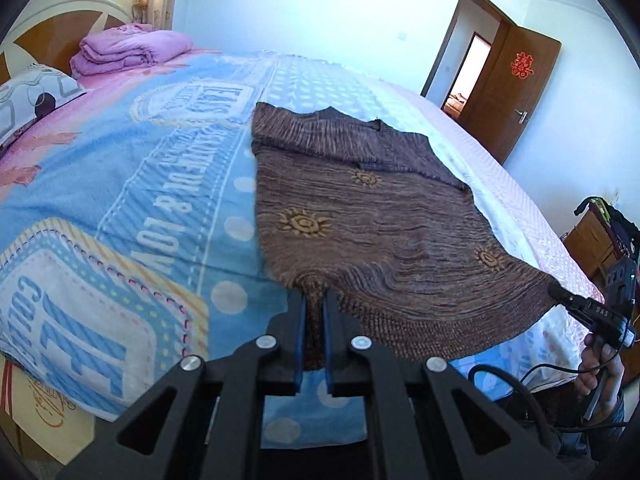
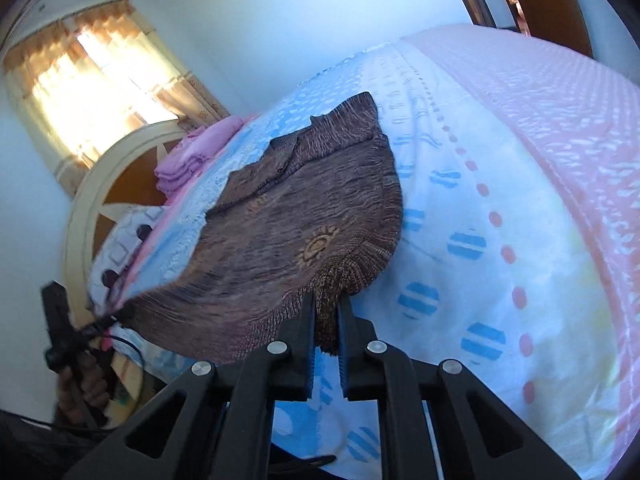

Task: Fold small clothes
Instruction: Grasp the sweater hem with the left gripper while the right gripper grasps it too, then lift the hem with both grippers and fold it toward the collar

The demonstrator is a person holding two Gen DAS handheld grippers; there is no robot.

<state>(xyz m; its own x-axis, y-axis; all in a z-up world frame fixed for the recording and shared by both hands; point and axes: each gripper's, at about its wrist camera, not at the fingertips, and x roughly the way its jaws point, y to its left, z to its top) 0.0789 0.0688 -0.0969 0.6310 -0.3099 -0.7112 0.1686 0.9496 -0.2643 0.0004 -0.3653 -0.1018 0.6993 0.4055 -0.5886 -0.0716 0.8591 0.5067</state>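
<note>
Both claws are clenched on the near ribbed hem of the brown knitted sweater (image 1: 360, 216): left claw (image 1: 314, 300) at its left corner, right claw (image 2: 326, 312) at the right. The garment's length runs away across the bed (image 1: 120, 168), collar farthest, so the fold goes forward.

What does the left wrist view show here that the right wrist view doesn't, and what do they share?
Only the left wrist view shows the open wooden door with its red paper cutting, and the bedspread's large lettering. Only the right wrist view shows the curtained window. Both show the brown sweater on the bed, its ribbed hem pinched by the left gripper and the right gripper, plus the folded purple blanket near the headboard.
</note>
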